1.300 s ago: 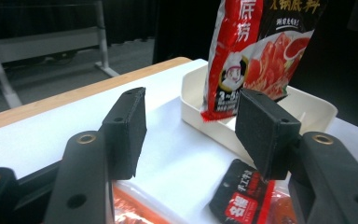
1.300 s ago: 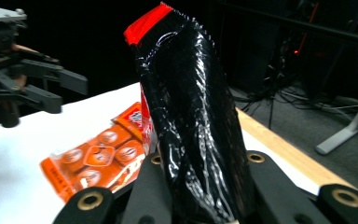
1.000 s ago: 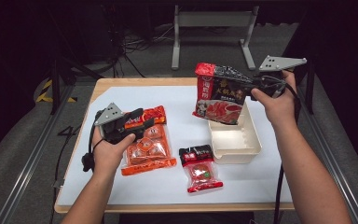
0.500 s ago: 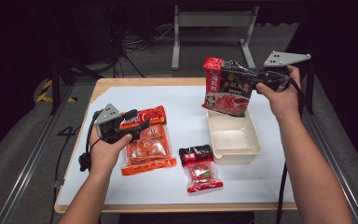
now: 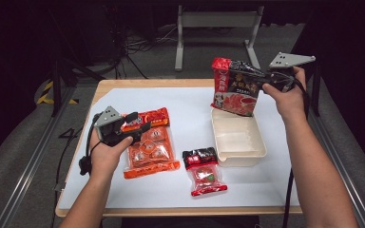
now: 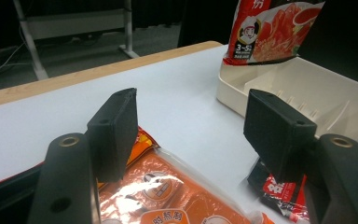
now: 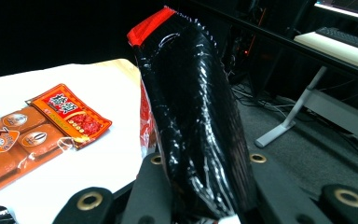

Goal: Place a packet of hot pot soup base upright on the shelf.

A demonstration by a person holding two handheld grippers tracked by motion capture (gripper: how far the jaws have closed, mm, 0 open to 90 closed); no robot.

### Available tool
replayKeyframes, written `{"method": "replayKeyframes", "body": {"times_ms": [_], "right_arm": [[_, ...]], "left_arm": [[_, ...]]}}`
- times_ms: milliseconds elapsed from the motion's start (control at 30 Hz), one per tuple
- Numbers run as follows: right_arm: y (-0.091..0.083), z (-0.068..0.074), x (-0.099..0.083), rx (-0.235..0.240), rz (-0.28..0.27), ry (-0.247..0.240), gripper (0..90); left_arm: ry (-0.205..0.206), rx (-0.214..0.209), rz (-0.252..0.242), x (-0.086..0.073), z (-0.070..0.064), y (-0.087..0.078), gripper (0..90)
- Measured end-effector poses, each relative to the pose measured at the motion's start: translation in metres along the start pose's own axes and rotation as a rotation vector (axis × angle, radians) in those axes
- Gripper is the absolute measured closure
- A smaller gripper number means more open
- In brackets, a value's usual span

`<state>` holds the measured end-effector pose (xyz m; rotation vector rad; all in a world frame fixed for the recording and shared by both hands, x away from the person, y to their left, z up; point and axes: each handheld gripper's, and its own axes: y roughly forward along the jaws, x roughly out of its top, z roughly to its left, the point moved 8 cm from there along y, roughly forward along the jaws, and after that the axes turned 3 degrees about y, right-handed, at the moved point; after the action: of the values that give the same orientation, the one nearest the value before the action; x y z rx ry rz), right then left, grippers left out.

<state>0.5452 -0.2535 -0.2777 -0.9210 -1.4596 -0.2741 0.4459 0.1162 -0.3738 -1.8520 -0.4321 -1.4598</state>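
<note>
My right gripper (image 5: 261, 81) is shut on the edge of a black and red food packet (image 5: 235, 88), holding it upright in the air above the far end of a cream tray (image 5: 240, 149). In the right gripper view the packet (image 7: 193, 116) rises edge-on from between the jaws. My left gripper (image 5: 140, 124) stands open just above an orange snack pack (image 5: 152, 147) that lies flat on the white mat. In the left gripper view the jaws are wide apart over the orange pack (image 6: 168, 196), and the tray (image 6: 307, 93) lies ahead.
A small red and black pouch (image 5: 203, 171) lies on the mat between the orange pack and the tray. The white mat (image 5: 190, 104) covers a wooden table (image 5: 123, 84). A metal stand (image 5: 214, 28) and cables sit on the floor beyond.
My right gripper has lifted the black and red packet up and slightly away from the tray. The left gripper has stayed almost still over the orange pack.
</note>
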Motion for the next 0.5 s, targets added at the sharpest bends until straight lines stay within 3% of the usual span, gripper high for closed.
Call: {"method": "replayKeyframes", "body": {"times_ms": [500], "right_arm": [[0.016, 0.001, -0.012, 0.016, 0.057, -0.045, 80.4]], "left_arm": [[-0.011, 0.024, 0.005, -0.006, 0.004, -0.007, 36.0]]}}
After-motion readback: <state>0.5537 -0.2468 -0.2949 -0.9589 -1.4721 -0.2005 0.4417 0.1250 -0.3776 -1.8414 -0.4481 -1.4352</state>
